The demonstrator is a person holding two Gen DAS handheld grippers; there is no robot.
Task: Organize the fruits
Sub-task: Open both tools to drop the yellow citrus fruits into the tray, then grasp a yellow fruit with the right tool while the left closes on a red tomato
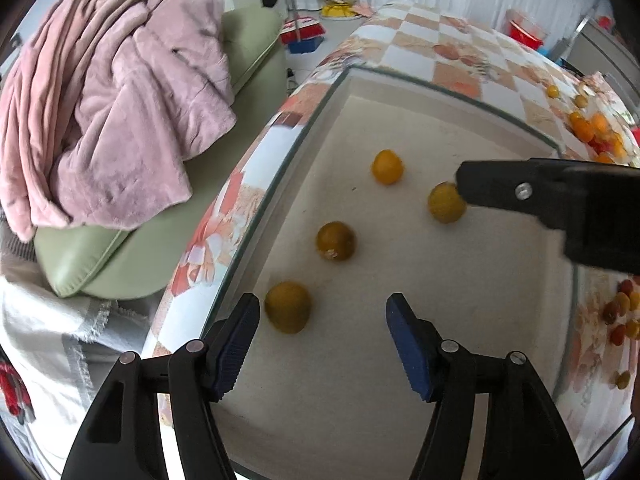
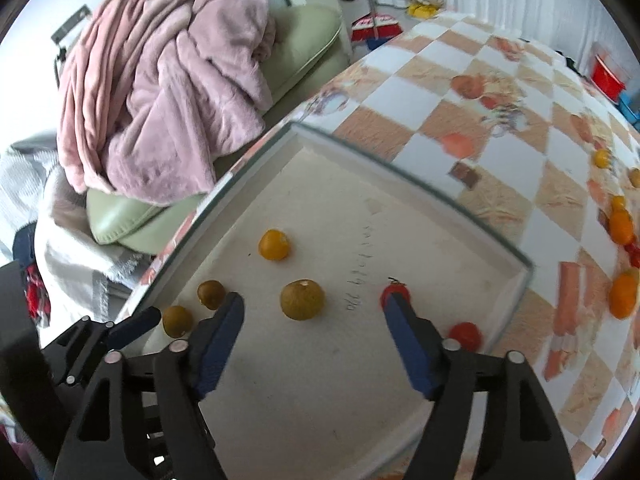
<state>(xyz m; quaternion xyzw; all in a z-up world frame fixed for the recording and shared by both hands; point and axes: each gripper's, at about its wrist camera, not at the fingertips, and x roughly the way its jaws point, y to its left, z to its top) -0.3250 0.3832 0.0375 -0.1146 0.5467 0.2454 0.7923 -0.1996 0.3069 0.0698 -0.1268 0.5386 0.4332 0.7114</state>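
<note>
White tray (image 2: 400,216) floor lies bare between fruits (image 2: 302,299).

Tray (image 1: 400,360) white, greenish rim. Fruits in it: yellow-orange (image 1: 387,167), olive-brown (image 1: 335,241), two red (image 2: 394,294) lower right. Cloth (image 2: 420,96) orange/white checks w/ fruit print. Blanket (image 1: 112,112) pink, upper left; sofa (image 1: 132,252) pale green. Pads (image 1: 404,344) blue.
</note>
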